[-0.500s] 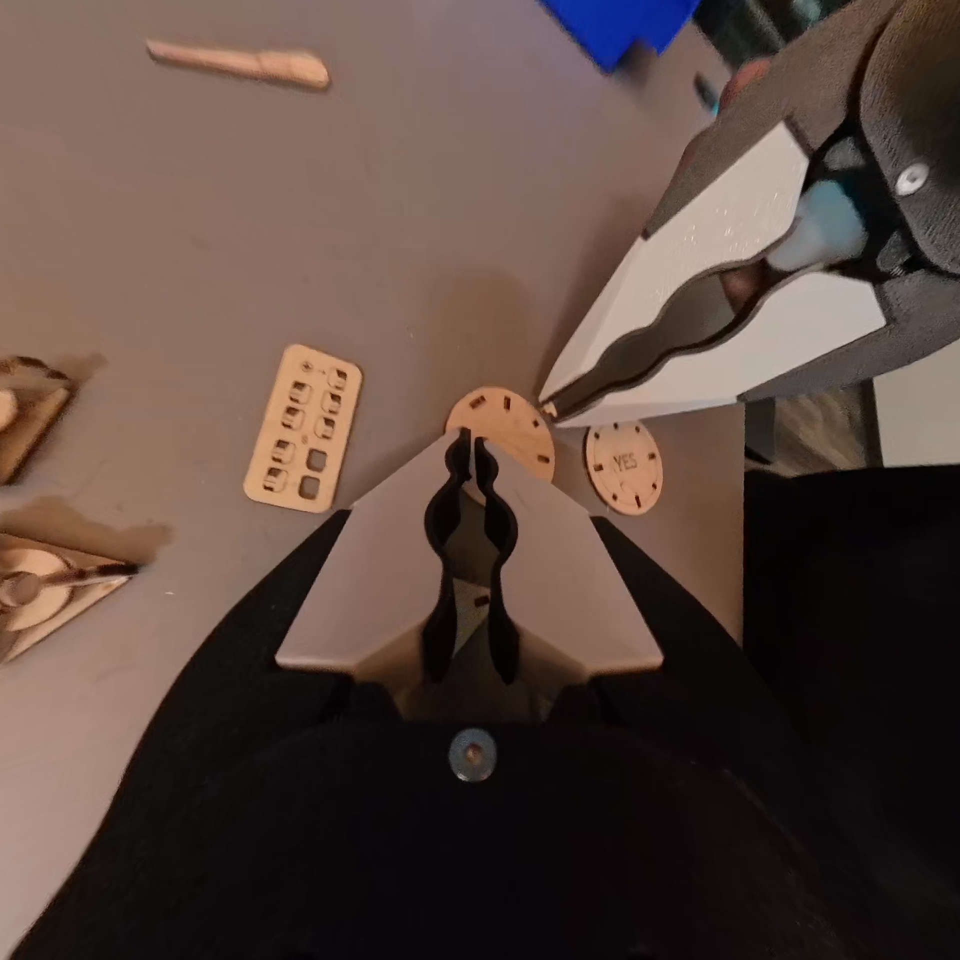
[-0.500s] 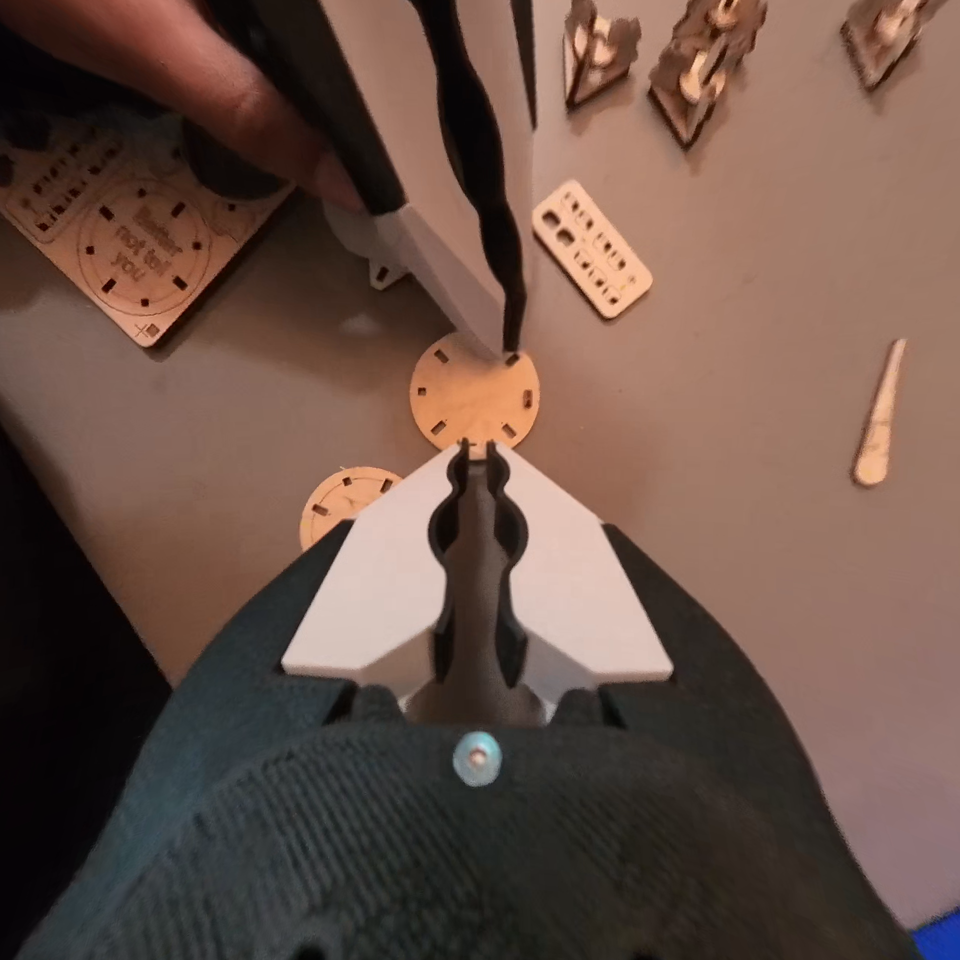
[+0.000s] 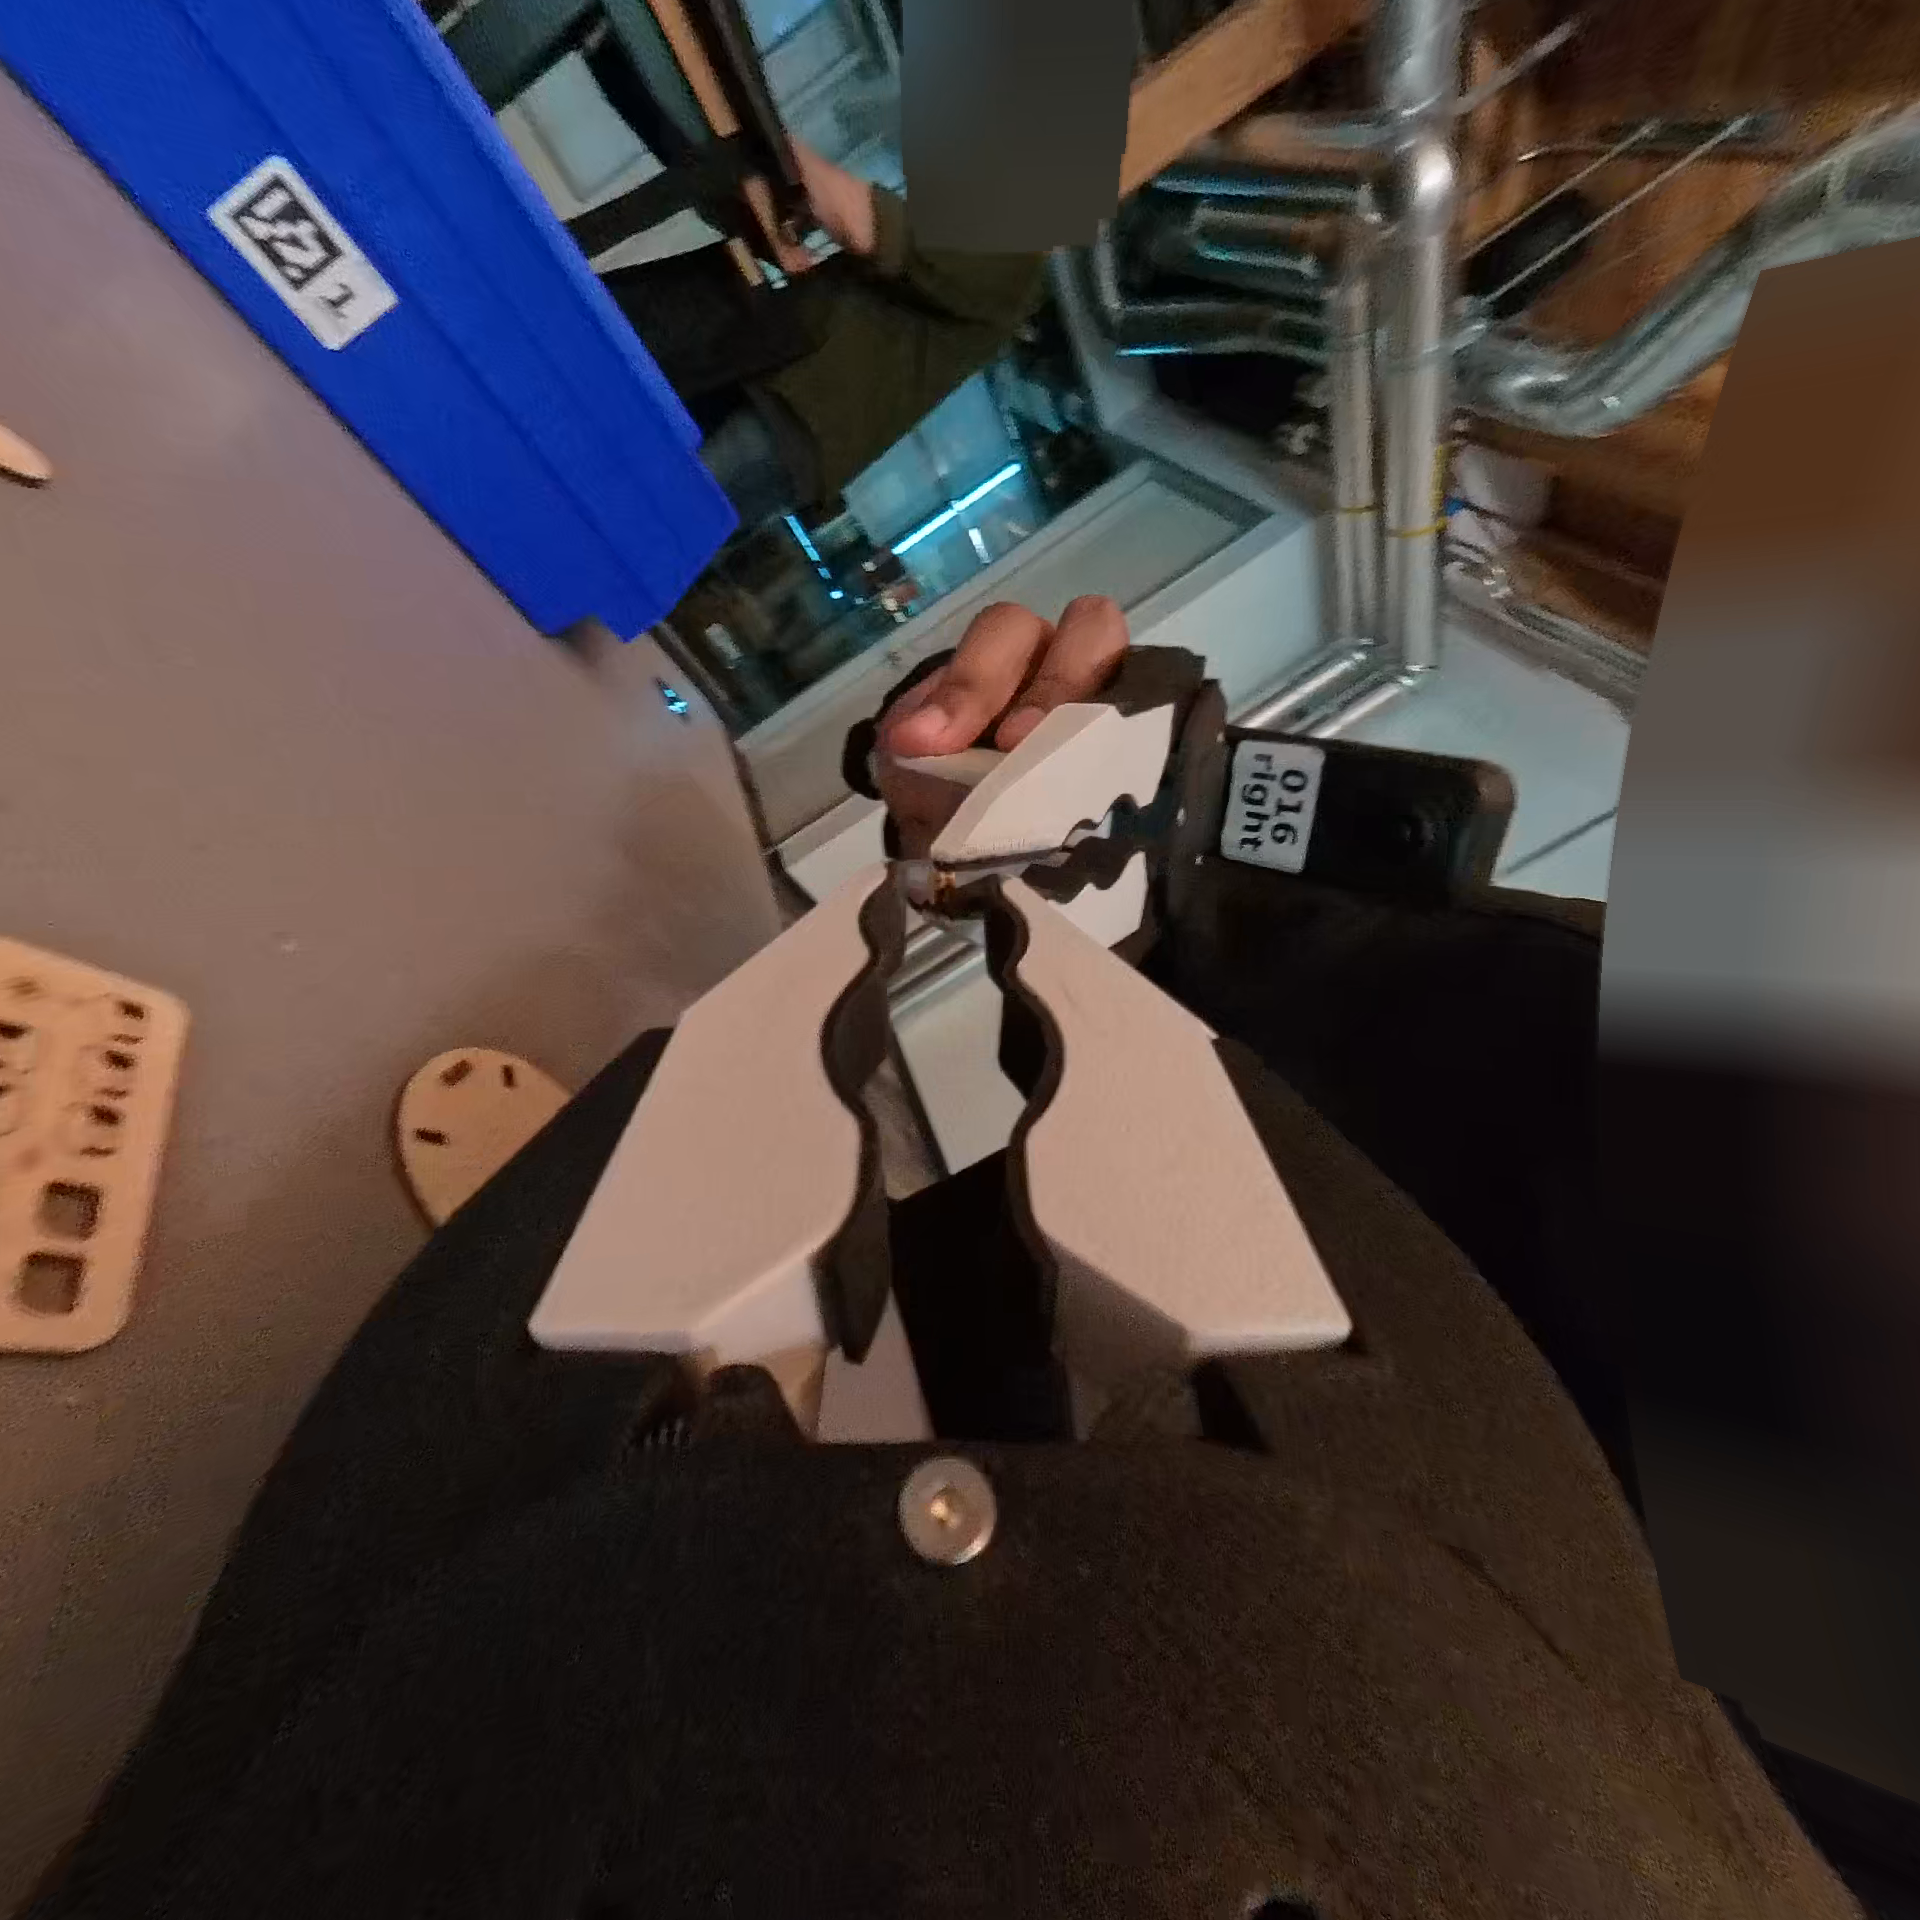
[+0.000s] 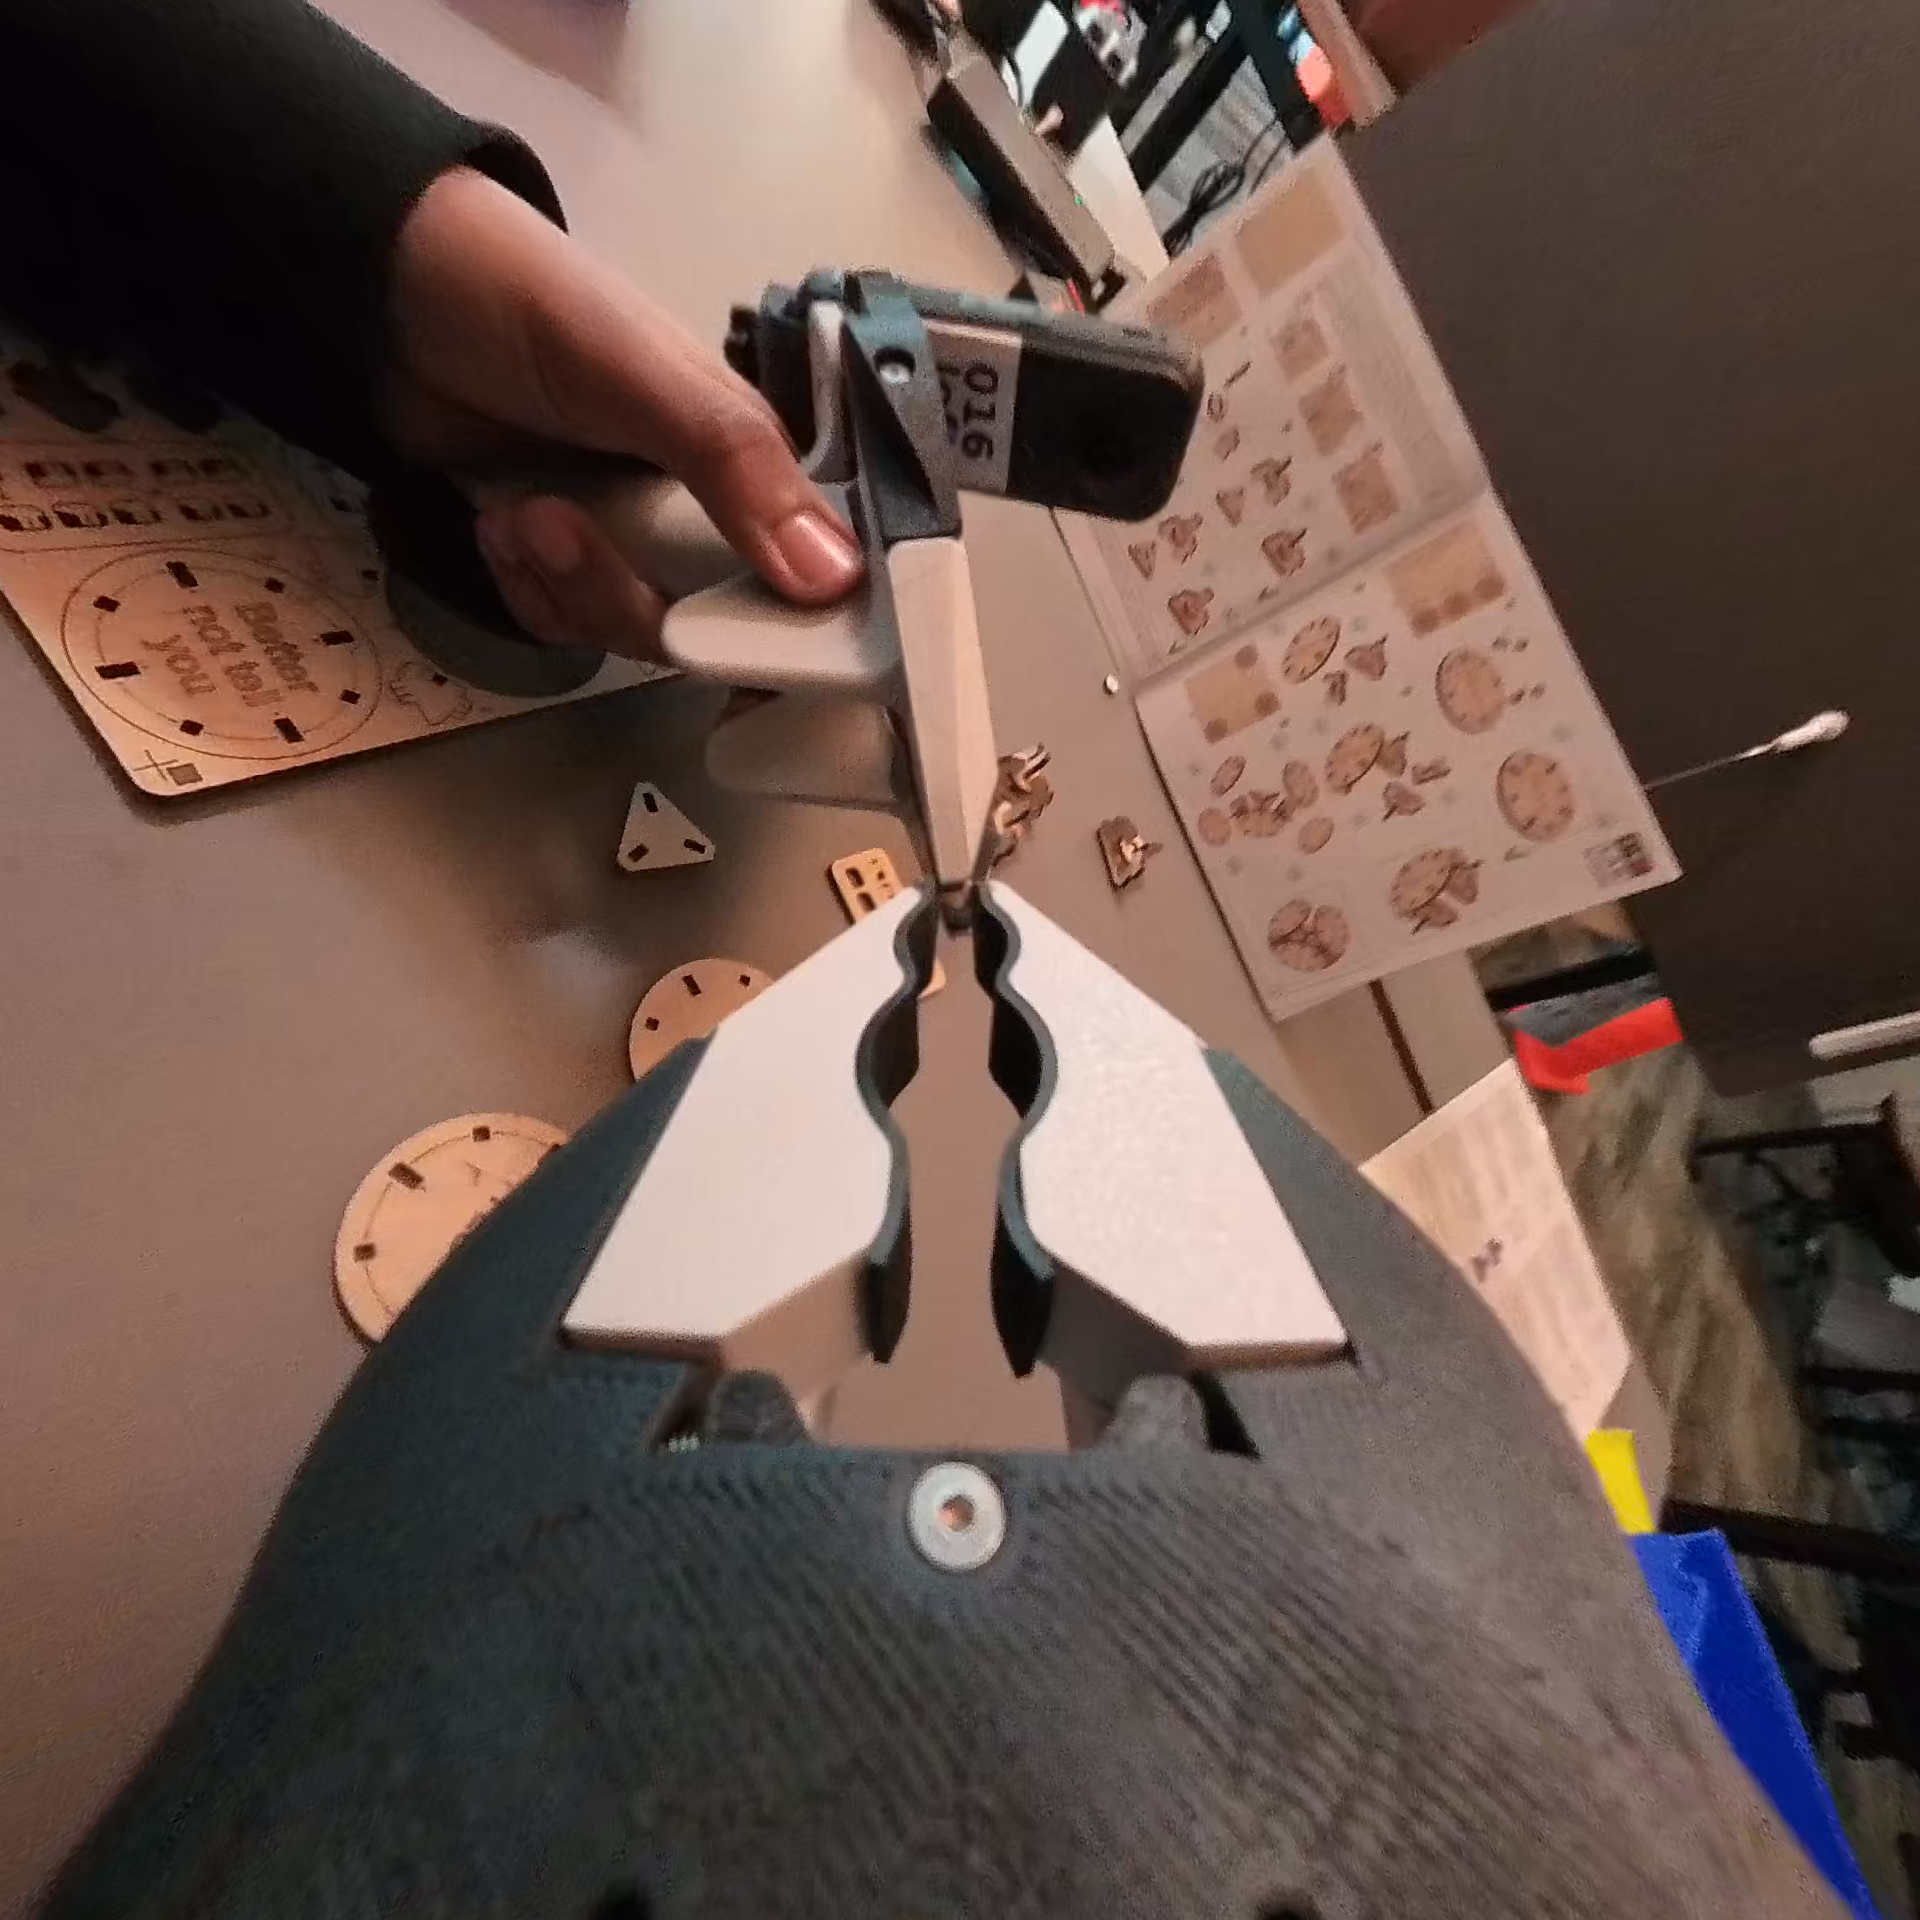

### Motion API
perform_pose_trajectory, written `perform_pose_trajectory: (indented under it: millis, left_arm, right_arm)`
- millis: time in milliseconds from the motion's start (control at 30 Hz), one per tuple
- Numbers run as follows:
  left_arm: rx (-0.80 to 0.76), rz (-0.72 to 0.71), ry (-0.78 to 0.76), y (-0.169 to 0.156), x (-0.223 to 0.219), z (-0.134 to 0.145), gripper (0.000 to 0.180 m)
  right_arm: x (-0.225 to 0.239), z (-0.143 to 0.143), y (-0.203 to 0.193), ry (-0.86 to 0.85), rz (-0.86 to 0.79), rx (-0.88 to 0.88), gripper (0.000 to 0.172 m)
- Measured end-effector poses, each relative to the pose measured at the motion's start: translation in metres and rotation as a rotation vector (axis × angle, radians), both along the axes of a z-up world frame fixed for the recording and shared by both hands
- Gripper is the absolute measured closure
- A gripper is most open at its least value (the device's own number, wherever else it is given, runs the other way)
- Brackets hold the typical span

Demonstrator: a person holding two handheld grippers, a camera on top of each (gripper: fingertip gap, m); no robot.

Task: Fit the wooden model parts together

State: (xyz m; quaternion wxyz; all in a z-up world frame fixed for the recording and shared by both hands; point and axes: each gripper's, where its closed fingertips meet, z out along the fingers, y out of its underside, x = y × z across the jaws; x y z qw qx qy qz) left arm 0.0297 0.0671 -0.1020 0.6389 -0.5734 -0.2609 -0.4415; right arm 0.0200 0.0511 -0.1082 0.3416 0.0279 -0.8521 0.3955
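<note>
Matte grey table [image 4: 312, 935] sits under everything. A ribbed blue plastic bin [image 3: 416, 364] stands at its far edge. We see a flat laser-cut plywood sheet [image 4: 125, 665] with slots and a printed paper sheet [image 4: 1403, 675] lying flat.

Both grippers are up off the table, tip to tip. The left gripper [image 3: 940, 904] has white wedge fingers with wavy black pads, and its tips stand apart with nothing clamped. The right gripper [image 4: 948, 914] is pinched on a small piece [image 3: 935, 888], brownish, too tiny to identify, which sits in the gap between the left tips.

On the table are two round plywood discs [image 4: 436, 1216] [image 4: 686, 1003] with slots around the rim, a rounded rectangular slotted plate [image 3: 73, 1174] and a small triangle [image 4: 662, 831].
</note>
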Motion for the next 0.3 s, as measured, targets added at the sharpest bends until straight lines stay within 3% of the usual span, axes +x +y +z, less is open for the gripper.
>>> perform_pose_trajectory:
  millis: [300]
  left_arm:
    - [0.195,-0.1,-0.11,-0.007,0.01,0.026,0.178]
  right_arm:
    - [0.011,0.025,-0.007,0.018,0.072,-0.123,0.167]
